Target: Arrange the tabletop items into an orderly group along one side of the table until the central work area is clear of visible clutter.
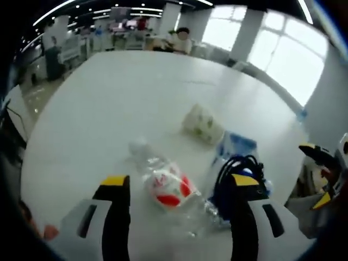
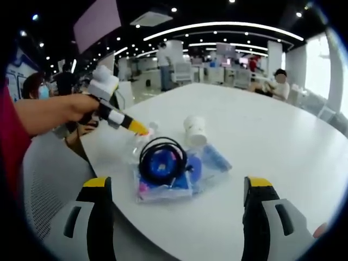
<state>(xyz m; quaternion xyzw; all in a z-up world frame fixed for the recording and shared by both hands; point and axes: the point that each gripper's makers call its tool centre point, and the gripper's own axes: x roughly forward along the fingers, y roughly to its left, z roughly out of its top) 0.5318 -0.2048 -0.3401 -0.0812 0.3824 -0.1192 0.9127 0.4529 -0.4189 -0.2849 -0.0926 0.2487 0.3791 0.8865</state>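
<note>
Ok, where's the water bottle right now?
In the left gripper view, the bottle lies on the table between the open left gripper, beside the black cable.

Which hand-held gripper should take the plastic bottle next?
Left, probably. The plastic bottle lies right between the open jaws of the left hand-held gripper. The right hand-held gripper is open too, but faces the coiled black cable.

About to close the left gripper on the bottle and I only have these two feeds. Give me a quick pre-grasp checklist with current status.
1. Left gripper open: ok.
2. Plastic bottle between its jaws: ok, lying on its side.
3. Bottle free of the black cable: cannot tell, they look close.
4. Right gripper open, holding nothing: ok.
5. Table centre cleared: not ok; paper roll and blue packet remain on the table.
</note>
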